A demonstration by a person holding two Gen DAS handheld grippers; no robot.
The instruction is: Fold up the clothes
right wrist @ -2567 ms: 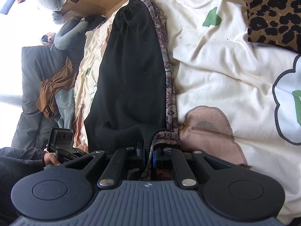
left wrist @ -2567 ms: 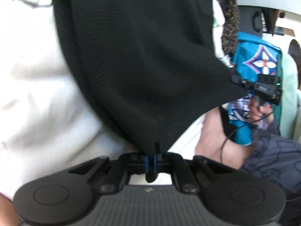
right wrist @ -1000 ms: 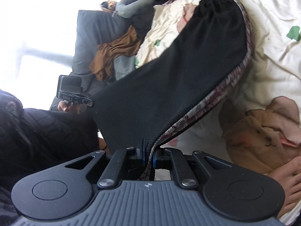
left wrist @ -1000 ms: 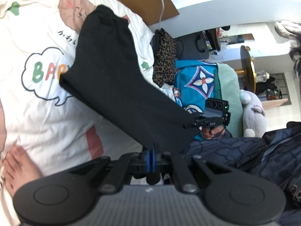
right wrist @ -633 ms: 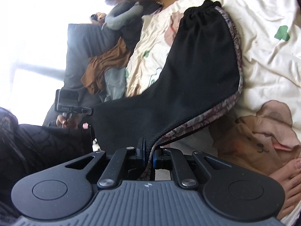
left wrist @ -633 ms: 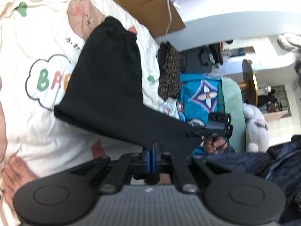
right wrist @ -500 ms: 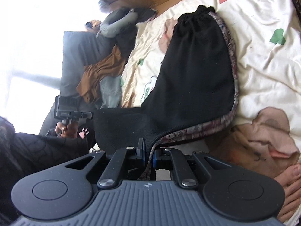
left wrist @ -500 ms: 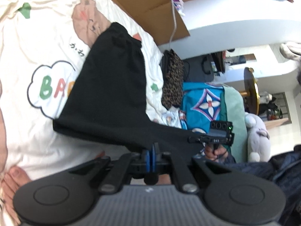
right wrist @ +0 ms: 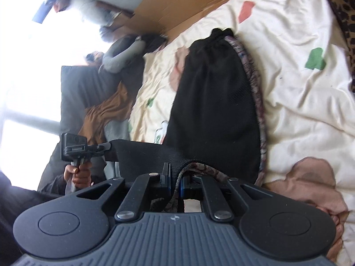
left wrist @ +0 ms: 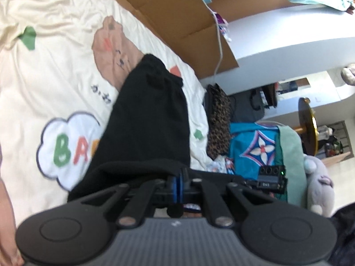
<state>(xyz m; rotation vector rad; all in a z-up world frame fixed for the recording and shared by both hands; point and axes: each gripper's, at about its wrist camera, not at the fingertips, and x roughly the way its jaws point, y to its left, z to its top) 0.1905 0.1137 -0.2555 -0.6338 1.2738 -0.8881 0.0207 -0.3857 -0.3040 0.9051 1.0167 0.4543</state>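
Both grippers, left gripper (left wrist: 179, 178) and right gripper (right wrist: 175, 180), have fingers clenched on the black shorts (right wrist: 213, 102), draped over the bedsheet (right wrist: 299, 93).

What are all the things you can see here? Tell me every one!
black garment: one, black with a patterned edge, far end on the bed, near end lifted
bedsheet: one, cream with bear and cloud prints, under the garment
cardboard: one, brown, along the bed's far edge
leopard-print cloth: one, brown and black, beside the bed
teal cloth: one, flower print, beside it
plush toy: one, grey
brown cloth: one, on grey pile
left gripper: shut on the garment
right gripper: shut on the garment
hand: one, holding the left gripper
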